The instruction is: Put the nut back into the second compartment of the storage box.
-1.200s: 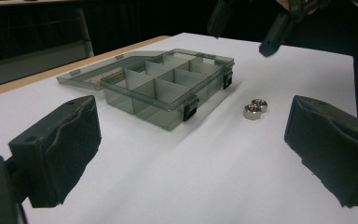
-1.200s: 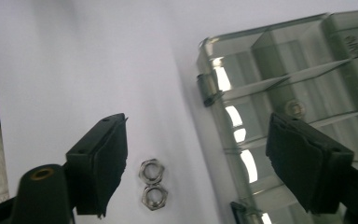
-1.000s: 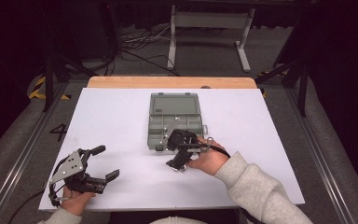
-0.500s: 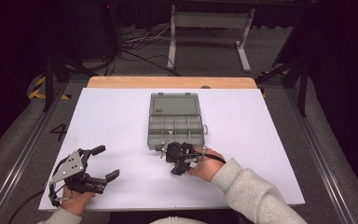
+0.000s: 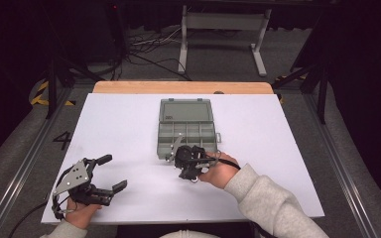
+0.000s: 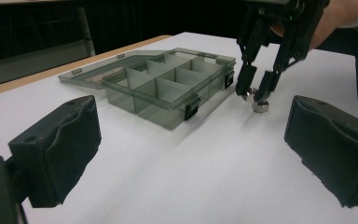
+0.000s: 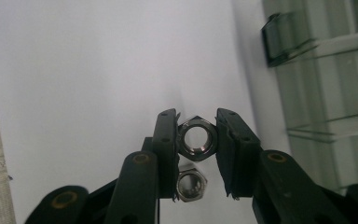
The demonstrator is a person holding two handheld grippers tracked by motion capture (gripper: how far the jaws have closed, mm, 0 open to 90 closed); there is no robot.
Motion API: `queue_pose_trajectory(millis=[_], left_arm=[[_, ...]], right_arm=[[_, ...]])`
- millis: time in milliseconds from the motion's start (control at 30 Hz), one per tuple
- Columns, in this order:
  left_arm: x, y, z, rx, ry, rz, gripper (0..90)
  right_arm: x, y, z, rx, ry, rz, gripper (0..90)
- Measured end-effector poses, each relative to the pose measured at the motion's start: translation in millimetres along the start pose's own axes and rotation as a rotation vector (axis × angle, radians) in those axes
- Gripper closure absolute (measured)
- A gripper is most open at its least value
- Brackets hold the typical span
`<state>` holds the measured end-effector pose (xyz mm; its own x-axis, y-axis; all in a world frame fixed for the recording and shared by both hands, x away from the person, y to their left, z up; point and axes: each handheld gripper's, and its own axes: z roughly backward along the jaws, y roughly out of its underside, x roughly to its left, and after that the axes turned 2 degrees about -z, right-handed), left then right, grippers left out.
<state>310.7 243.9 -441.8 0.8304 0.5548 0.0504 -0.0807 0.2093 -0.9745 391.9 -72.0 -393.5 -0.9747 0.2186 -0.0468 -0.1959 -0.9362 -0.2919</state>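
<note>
My right gripper (image 7: 196, 140) is shut on a steel hex nut (image 7: 196, 137), pinched flat to flat between its black pads; its jaws have just been closing on it. A second hex nut (image 7: 191, 184) lies on the white table just behind, partly hidden by one jaw. In the high view the right gripper (image 5: 174, 157) points down at the front edge of the grey compartment box (image 5: 186, 131). From the left gripper view I see its tips over a nut (image 6: 260, 106) on the table. My left gripper (image 5: 112, 172) rests open and holds nothing at the table's front left.
The box's lid (image 5: 186, 109) lies open flat behind it, and its compartments (image 6: 168, 86) look empty. The white table (image 5: 278, 148) has bare room to the right and left of the box. A wooden edge (image 5: 178, 88) runs along the far side.
The right gripper has come off the box's front edge a little toward me and dipped to the table. The left gripper has stayed where it was.
</note>
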Motion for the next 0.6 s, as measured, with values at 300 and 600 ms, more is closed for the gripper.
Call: queue_pose_trajectory(millis=[300,600], left_arm=[[0.1,0.1,0.7,-0.004,-0.004,0.006,4.2],[0.0,0.0,0.9,-0.011,-0.008,0.005,4.2]], right_arm=[[-11.6,-11.4,27.0,-0.039,0.036,-0.007,70.0],[-24.0,-21.5,44.6,-0.065,0.069,-0.013,70.0]])
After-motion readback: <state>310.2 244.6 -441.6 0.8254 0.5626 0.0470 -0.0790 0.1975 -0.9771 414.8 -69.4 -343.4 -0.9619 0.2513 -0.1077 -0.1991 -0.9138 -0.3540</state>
